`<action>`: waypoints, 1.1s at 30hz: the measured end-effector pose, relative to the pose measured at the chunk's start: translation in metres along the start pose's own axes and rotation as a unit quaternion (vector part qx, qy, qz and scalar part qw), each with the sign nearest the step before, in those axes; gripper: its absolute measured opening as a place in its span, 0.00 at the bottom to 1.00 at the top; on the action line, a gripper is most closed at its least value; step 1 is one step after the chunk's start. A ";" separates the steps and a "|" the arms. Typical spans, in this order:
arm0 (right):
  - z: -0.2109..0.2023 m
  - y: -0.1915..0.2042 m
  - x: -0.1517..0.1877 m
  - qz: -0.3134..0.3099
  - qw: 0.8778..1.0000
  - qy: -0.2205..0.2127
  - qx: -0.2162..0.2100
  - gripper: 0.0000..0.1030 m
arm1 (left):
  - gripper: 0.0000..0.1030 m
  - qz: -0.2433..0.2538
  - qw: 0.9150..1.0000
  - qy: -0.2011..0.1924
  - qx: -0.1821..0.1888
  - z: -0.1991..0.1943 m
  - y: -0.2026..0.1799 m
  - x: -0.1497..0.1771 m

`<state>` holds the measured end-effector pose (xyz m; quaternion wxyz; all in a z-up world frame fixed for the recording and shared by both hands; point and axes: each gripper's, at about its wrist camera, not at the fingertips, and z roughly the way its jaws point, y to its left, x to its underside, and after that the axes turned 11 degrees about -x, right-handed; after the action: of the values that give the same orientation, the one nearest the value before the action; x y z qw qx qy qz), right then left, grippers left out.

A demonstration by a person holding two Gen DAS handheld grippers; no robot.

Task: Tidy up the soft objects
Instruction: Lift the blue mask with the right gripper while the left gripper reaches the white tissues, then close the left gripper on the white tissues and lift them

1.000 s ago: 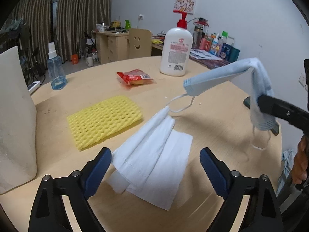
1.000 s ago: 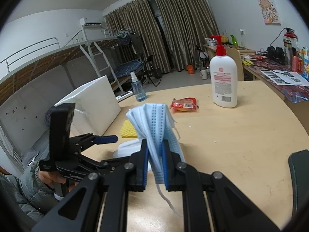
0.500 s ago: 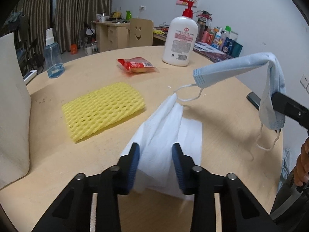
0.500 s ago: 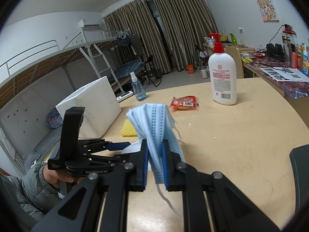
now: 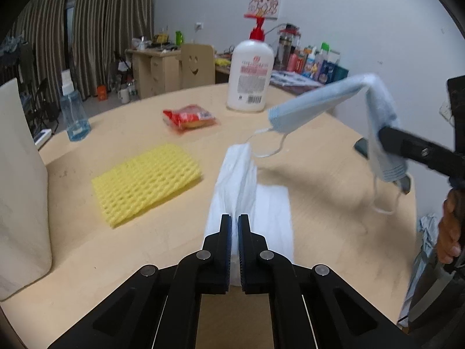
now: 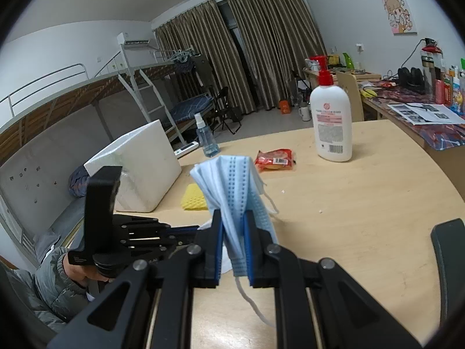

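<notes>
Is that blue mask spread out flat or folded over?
Folded over. The mask drapes doubled across the right claw, which pinches it, both halves hanging off the table.

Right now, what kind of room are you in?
Probably a dorm room or shared bedroom. There's a metal bunk bed with a ladder, long curtains, and a cluttered desk by the wall. The work happens on a wooden table.
</notes>
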<state>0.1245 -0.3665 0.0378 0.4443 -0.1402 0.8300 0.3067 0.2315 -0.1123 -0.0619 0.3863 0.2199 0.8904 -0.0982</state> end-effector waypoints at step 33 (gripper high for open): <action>-0.035 0.008 -0.007 -0.007 0.999 -0.046 -0.001 0.16 | 0.66 0.034 0.999 0.022 -0.028 0.015 -0.016 0.000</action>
<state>0.1017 -0.3826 0.0611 0.4837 -0.1324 0.8076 0.3103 0.2340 -0.1317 -0.0722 0.3755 0.2418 0.8930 -0.0553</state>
